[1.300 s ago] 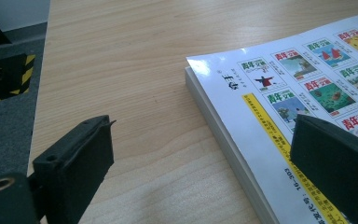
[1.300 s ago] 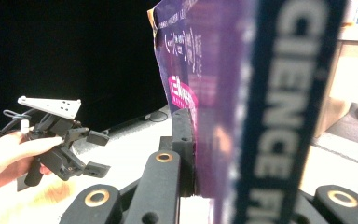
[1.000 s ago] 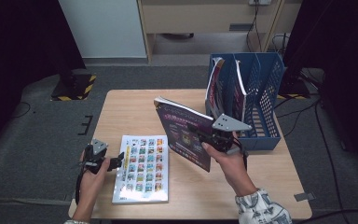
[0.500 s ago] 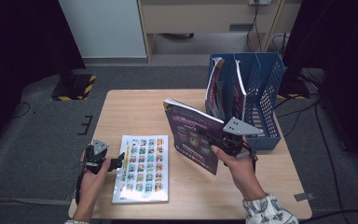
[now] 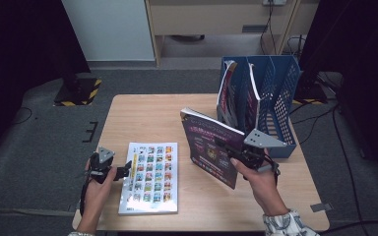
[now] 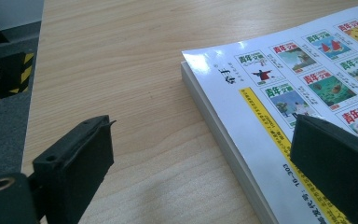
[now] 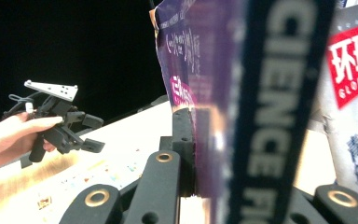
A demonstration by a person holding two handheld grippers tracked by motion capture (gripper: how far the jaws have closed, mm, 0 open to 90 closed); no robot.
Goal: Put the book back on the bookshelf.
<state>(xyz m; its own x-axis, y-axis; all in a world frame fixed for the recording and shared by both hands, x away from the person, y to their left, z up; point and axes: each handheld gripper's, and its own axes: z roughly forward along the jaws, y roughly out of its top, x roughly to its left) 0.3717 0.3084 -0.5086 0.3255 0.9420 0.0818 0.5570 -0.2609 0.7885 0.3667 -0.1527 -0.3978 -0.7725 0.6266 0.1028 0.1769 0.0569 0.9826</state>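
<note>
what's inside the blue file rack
Two magazines stand upright in the blue rack's left slots; the right slot looks empty. The slot bottoms are hidden by its walls.

Left gripper [image 5: 124, 170] low, jaws apart — right gripper [image 5: 230, 150] clamped.

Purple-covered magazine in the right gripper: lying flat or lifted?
Lifted. The purple-covered magazine stands tilted on edge above the wooden table, clamped in the right gripper, short of the blue file rack.

Wooden table [image 5: 142, 115] bears illustrated book [image 5: 150, 177], blue rack [image 5: 280, 98].
</note>
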